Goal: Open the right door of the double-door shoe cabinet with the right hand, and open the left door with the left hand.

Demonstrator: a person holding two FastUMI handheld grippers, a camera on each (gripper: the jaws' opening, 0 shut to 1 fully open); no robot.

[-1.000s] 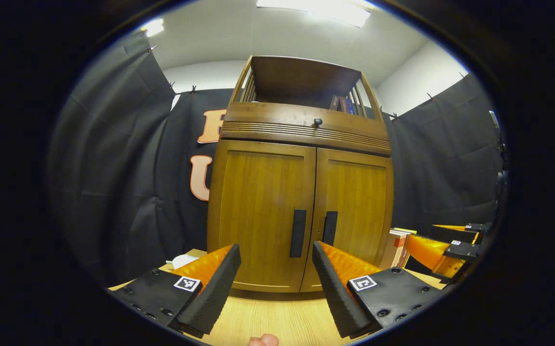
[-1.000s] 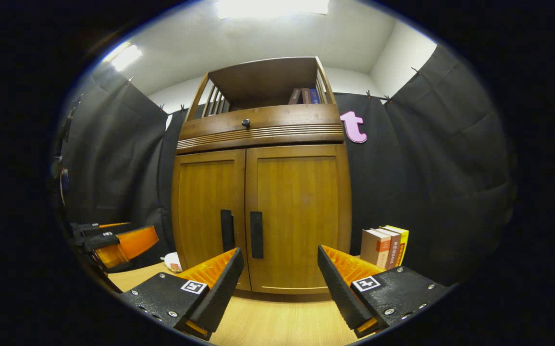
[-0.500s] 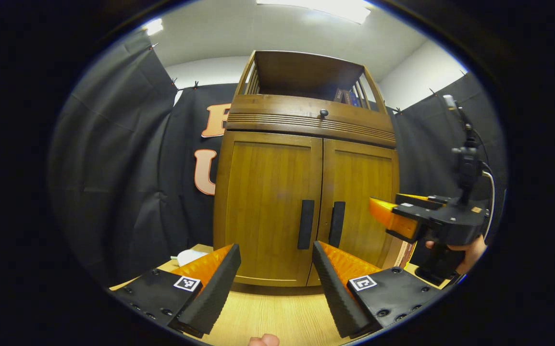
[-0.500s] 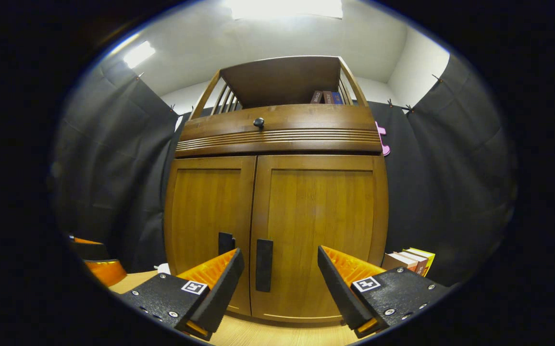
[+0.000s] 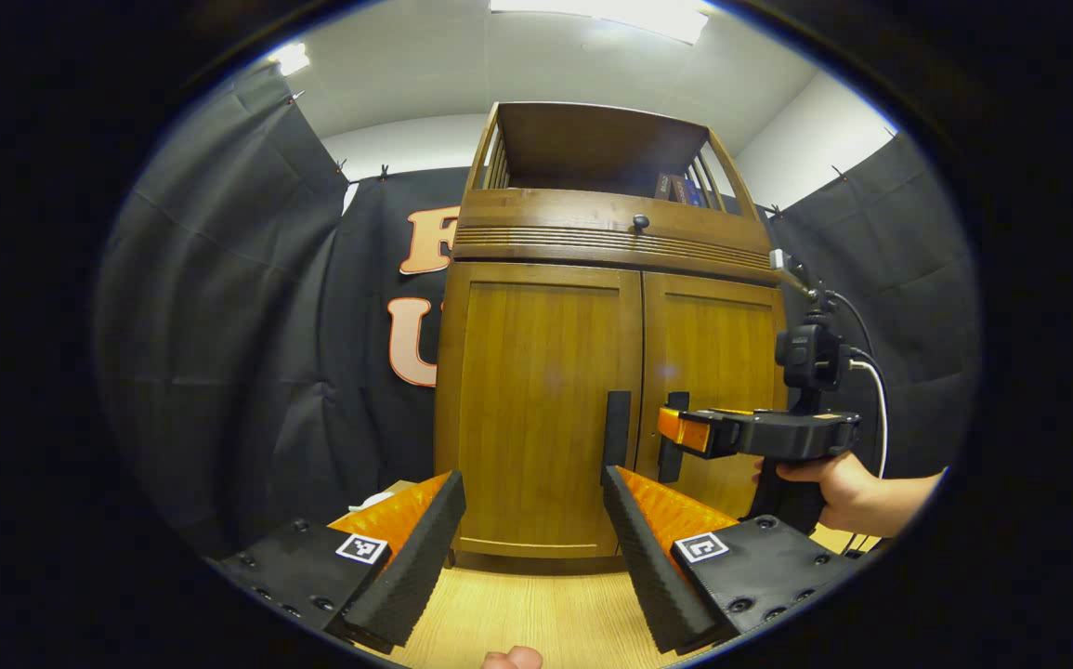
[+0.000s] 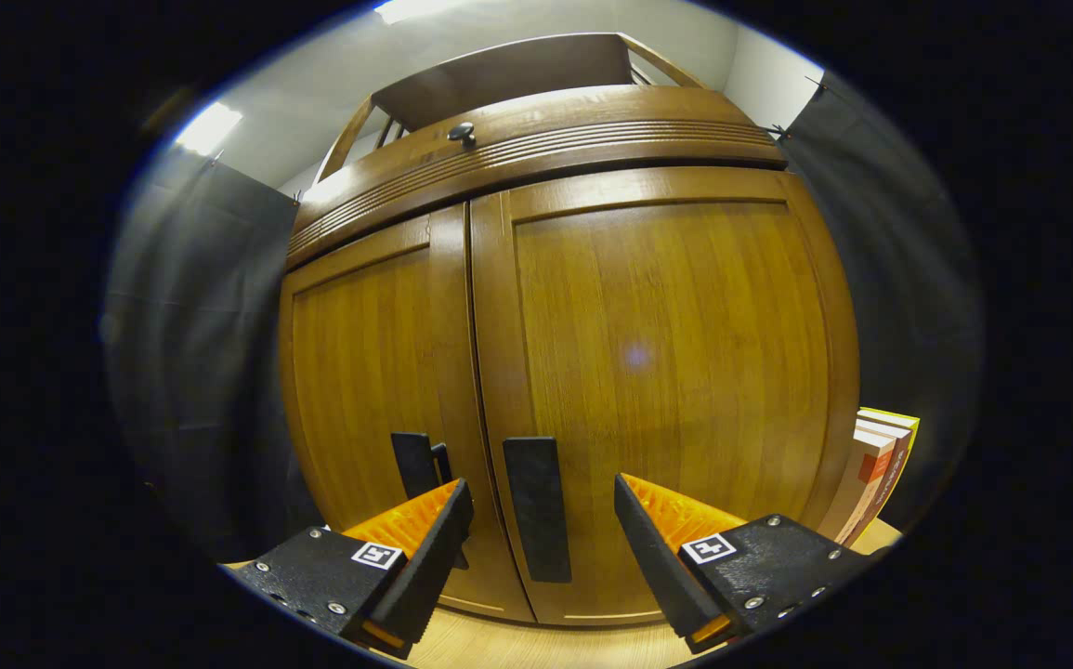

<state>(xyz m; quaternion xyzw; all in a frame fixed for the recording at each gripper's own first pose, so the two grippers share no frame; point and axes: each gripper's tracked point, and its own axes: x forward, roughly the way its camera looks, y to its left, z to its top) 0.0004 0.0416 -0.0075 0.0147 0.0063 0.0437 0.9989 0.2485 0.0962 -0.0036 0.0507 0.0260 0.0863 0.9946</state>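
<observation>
A brown wooden shoe cabinet [image 5: 610,279] stands on a light wood table, both doors shut. In the right gripper view the right door [image 6: 675,372] looms close, its black vertical handle [image 6: 537,509] lying between the spread fingers of my right gripper [image 6: 541,506], which is open and a little short of it. The left door [image 6: 369,372] carries its own black handle [image 6: 413,463]. In the left gripper view my left gripper [image 5: 533,497] is open, back from the cabinet, with the left door's handle [image 5: 617,429] ahead. There the right gripper [image 5: 685,429], held by a hand [image 5: 833,488], reaches the right door's handle [image 5: 675,453].
Several books [image 6: 875,465] stand upright on the table right of the cabinet. A small black knob [image 5: 640,221] sits on the drawer front above the doors. Something white [image 5: 371,502] lies on the table left of the cabinet. Black cloth walls surround the booth.
The right gripper has moved in toward the cabinet, so its doors look much larger, and its handle now sits between the fingers. The left gripper has shifted slightly; the doors stay shut.
</observation>
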